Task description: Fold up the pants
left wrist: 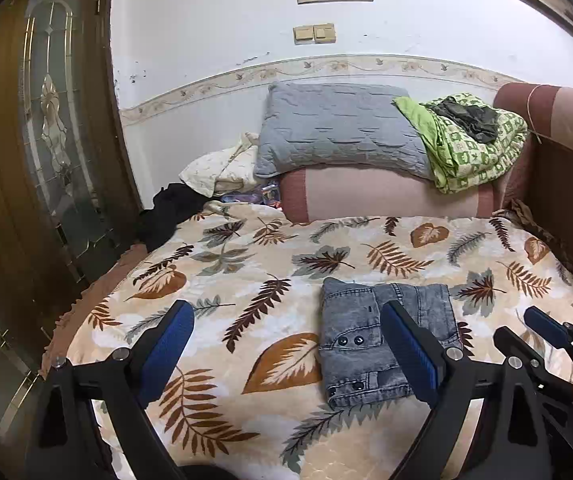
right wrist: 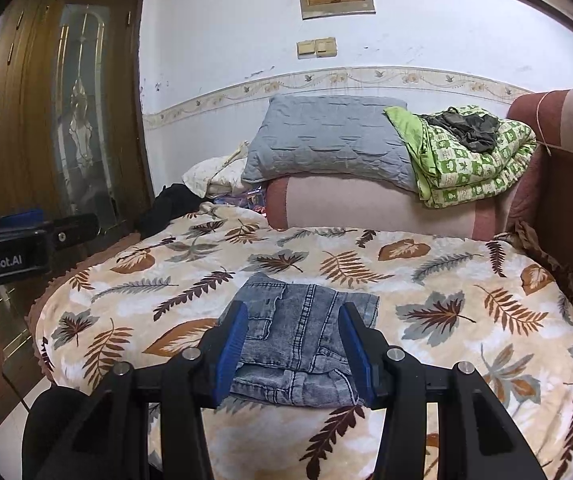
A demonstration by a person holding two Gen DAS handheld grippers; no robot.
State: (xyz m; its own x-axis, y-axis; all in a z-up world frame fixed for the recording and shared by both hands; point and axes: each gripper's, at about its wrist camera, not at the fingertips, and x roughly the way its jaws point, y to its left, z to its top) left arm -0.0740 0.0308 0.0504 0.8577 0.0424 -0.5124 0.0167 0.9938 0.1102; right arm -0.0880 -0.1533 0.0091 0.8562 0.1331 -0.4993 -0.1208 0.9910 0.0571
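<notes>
pants: grey washed-denim jeans [left wrist: 386, 340], already folded into a compact rectangle, waistband snaps facing up in the left wrist view; seams and a pocket show in the right wrist view [right wrist: 306, 340]
location: flat on the leaf-print blanket [left wrist: 246, 280] covering the bed, toward the near edge and well apart from the bedding at the wall
left hand-held gripper: [left wrist: 286, 352] jaws wide apart, nothing between the pads; it hovers above the bed, its right finger overlapping the jeans in view; contact cannot be told
right hand-held gripper: [right wrist: 292, 356] jaws about half open, blue pads straddling the bundle in view; no visible pinch or lifted cloth, so I read it as holding nothing
cross-check: the right hand-held gripper's tip shows at the right edge of the left wrist view [left wrist: 546, 326], close beside the jeans
step in hand: judged as the end of folding; the bundle looks finished, both tools are free of the cloth
next move: either retract clear, or, if one more fold is wanted, pinch the near edge with both and carry it over; thick layered denim needs a deep bite
risk: a shallow grab peels only the top layer and undoes the stack
surroundings: grey quilted pillow [left wrist: 338, 128], green patterned quilt [left wrist: 470, 148], pink rolled blanket [left wrist: 386, 196] at the wall; wooden door with glass panel [left wrist: 46, 120] left
</notes>
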